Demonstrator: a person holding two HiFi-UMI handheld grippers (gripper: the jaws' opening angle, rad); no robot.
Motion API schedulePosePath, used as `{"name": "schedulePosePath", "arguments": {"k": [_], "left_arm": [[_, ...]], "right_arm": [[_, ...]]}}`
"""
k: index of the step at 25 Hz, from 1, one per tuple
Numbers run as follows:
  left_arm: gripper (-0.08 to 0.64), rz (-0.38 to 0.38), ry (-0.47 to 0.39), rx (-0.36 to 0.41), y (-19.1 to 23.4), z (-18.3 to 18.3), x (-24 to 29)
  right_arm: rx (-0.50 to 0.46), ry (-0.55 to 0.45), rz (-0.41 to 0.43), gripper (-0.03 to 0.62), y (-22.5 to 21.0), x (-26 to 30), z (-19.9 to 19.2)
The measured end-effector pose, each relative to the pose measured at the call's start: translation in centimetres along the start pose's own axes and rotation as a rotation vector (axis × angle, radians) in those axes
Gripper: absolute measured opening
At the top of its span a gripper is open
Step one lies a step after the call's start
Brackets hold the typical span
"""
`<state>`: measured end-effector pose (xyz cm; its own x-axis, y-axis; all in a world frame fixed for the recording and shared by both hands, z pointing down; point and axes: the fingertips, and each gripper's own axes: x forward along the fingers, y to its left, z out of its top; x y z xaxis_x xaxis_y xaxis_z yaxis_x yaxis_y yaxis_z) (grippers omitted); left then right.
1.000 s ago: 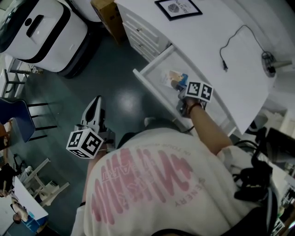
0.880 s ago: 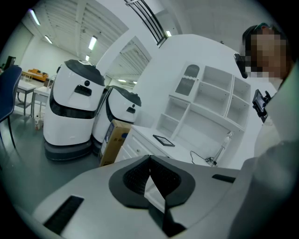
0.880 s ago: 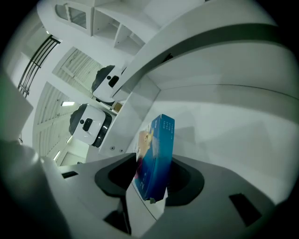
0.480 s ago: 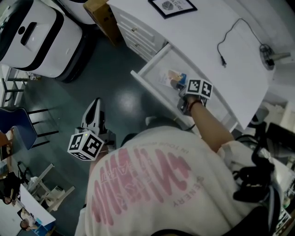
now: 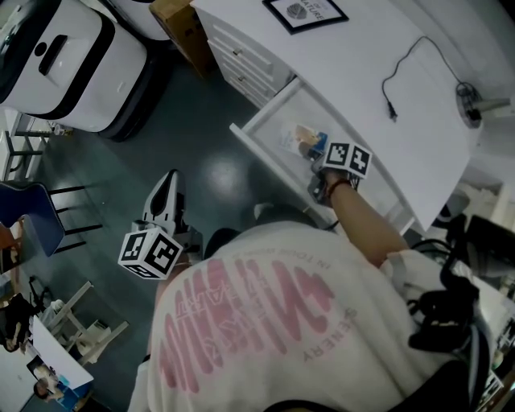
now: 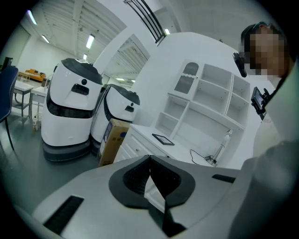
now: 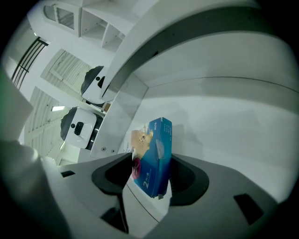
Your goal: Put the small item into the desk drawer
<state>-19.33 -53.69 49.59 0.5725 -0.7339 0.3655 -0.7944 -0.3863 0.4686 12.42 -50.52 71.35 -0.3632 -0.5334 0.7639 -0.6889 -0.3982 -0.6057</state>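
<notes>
The right gripper (image 5: 311, 153) is letting go of the small blue box (image 7: 154, 156) inside the open desk drawer (image 5: 259, 150), its jaws having just been opening and now spread around it, while the left gripper (image 5: 166, 183), jaws pressed together, is hanging aside, so withdrawing likely remains.

I see the white tabletop (image 5: 362, 88) running across the upper right, with a framed picture (image 5: 306, 12) and a black cable (image 5: 406, 68) lying on it. Below its edge the drawer (image 5: 269, 149) stands pulled out over the dark floor (image 5: 173, 133). The right tool (image 5: 312, 151) reaches into the drawer. Its jaws have just been opening, and the small box (image 5: 299, 137) sits right at their tips on the drawer bottom; I cannot confirm contact from here. The left tool (image 5: 167, 182) hangs well apart from the drawer, over the floor and pointing away from me. A white machine (image 5: 68, 60), a cardboard box (image 5: 181, 24) and a blue chair (image 5: 28, 217) stand around the floor.
</notes>
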Motion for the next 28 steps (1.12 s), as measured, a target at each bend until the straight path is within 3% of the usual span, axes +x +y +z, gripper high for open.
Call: {"name": "schedulePosePath", "arguments": {"k": [28], "left_arm": [[0.029,0.006,-0.045,-0.023,0.2,-0.2,-1.6]], "right_arm": [[0.035,-0.002,-0.184,0.283,-2.2,-1.3,-0.7]]}}
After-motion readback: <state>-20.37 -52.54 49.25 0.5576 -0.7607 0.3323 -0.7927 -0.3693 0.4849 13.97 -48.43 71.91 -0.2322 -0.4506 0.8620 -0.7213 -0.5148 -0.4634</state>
